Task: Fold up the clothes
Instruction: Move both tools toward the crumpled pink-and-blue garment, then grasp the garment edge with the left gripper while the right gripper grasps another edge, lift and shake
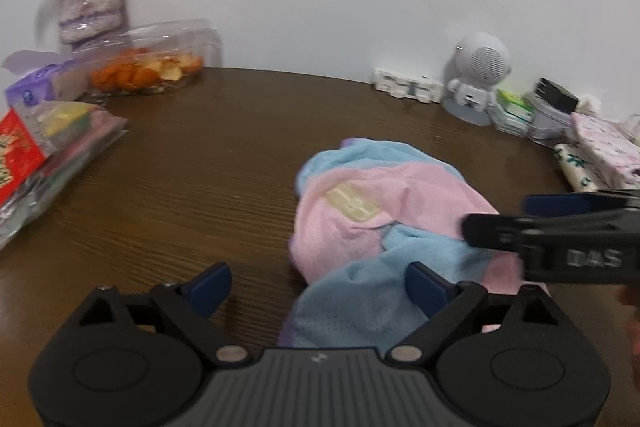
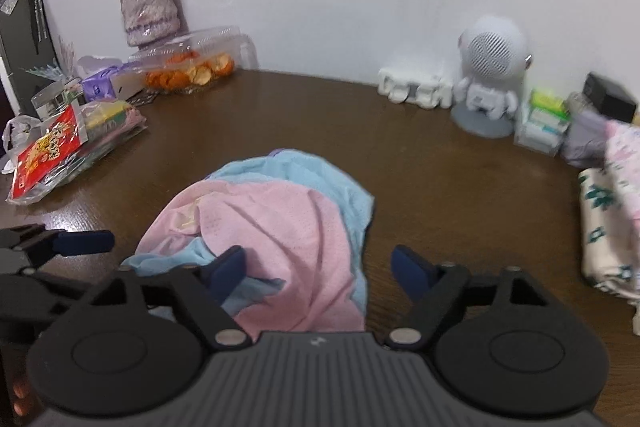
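A crumpled pink and light-blue mesh garment (image 1: 384, 227) lies on the dark wooden table (image 1: 192, 167), with a beige label facing up. It also shows in the right wrist view (image 2: 280, 227). My left gripper (image 1: 320, 291) is open, its right finger over the garment's near blue part and its left finger over bare table. My right gripper (image 2: 320, 271) is open above the garment's near edge. The right gripper also reaches in from the right in the left wrist view (image 1: 504, 219), jaws apart over the pink cloth. The left gripper's fingers (image 2: 80, 243) show at the left edge of the right wrist view.
At the back left stand a vase of dried flowers (image 2: 148, 7), a clear box of orange peel (image 2: 192, 71), a tissue pack (image 1: 36, 91) and bagged packets (image 2: 72, 147). At the back right stand an astronaut speaker (image 2: 488, 83), small boxes (image 2: 544, 123) and folded patterned cloths (image 2: 608, 219).
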Demonstrator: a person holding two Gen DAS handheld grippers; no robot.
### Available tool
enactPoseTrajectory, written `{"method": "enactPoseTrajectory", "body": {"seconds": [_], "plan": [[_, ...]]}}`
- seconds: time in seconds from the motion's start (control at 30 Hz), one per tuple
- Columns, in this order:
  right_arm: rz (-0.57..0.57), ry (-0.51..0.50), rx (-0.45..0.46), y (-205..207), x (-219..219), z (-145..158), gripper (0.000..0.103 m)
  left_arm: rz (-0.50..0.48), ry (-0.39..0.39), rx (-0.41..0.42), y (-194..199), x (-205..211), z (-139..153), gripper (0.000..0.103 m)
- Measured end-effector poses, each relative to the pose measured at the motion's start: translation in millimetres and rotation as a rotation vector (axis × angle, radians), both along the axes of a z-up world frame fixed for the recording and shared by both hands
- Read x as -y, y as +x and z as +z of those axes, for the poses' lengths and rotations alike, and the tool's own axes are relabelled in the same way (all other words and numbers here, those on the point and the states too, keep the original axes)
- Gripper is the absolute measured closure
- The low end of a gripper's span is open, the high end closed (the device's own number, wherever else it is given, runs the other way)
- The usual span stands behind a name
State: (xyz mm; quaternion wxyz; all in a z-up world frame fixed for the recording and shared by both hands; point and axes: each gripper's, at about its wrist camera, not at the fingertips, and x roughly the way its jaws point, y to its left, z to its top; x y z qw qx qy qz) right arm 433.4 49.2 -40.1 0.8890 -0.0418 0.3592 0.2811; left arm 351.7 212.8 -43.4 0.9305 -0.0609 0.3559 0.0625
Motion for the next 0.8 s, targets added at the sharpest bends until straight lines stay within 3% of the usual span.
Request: {"method": "enactPoseTrajectory", "body": {"seconds": [0.03, 0.1, 0.2, 0.27, 0.37, 0.43, 0.53, 0.7, 0.8], "plan": [[0.007, 0.013, -0.018, 1.8, -0.9, -1.6, 0.03, -0.012, 0.009, 0.002, -0.7, 2.1, -0.1, 0.015], [0.021, 0.041, -0.052, 5.0, -2.5, -4.6, 0.057, -0.045, 0.026, 0.004, -0.9, 7.2, -0.5, 0.023], [0.023, 0.103, -0.088, 3.8, 2.0, -5.3, 0.09, -0.117, -0.032, 0.019, -2.3, 8.6, 1.2, 0.056], [0.024, 0.156, -0.107, 1.6, 7.8, -3.1, 0.093, -0.128, -0.087, 0.025, -4.3, 6.5, 3.4, 0.078], [0.025, 0.261, -0.138, -3.2, 22.9, 5.0, 0.096, -0.128, -0.142, 0.038, -8.2, 5.6, 8.5, 0.089], [0.025, 0.345, -0.165, -6.3, 36.7, 12.6, 0.097, -0.15, -0.171, 0.062, -12.7, 6.7, 15.0, 0.09], [0.026, 0.427, -0.131, -20.8, 60.2, 36.8, 0.098, -0.2, -0.179, 0.131, -28.8, 18.9, 38.5, 0.091], [0.03, 0.532, 0.0, -63.3, 120.6, 100.7, 0.098, -0.341, -0.201, 0.256, -72.6, 56.8, 96.7, 0.091], [0.037, 0.536, 0.09, -103.6, 166.4, 141.5, 0.099, -0.479, -0.202, 0.306, -109.5, 93.2, 129.0, 0.091]]}}
